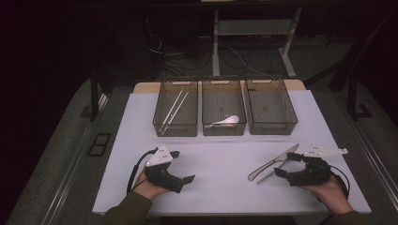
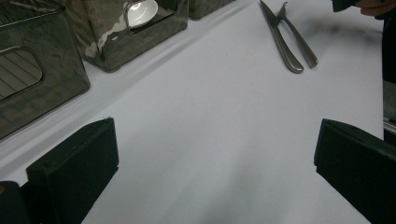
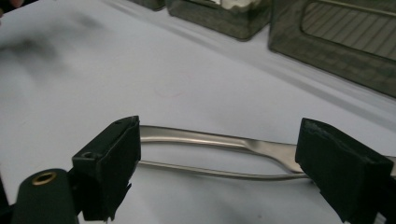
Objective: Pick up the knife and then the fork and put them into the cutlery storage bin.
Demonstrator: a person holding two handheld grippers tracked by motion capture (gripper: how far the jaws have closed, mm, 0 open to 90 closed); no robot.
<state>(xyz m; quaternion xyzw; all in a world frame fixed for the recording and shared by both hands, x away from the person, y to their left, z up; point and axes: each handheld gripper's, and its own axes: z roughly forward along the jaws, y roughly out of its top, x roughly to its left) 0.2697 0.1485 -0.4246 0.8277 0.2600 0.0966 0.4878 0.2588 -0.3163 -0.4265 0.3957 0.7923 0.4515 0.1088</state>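
A steel knife (image 1: 274, 161) and a slimmer steel utensil (image 1: 266, 176) lie side by side on the white mat (image 1: 220, 159) at the front right. My right gripper (image 1: 286, 164) stands open at their near end. In the right gripper view its jaws straddle the knife handle (image 3: 210, 138) and the thin utensil (image 3: 210, 171) without touching them. My left gripper (image 1: 184, 165) rests open at the front left over bare mat. In the left gripper view nothing lies between its jaws (image 2: 217, 135), and the knife (image 2: 280, 37) and the thin utensil (image 2: 301, 44) lie farther off.
Three dark see-through bins stand in a row at the back. The left bin (image 1: 174, 127) holds chopsticks (image 1: 174, 108), the middle bin (image 1: 224, 130) holds a white spoon (image 1: 225, 121), and the right bin (image 1: 272, 127) looks empty. Bare mat lies between the grippers.
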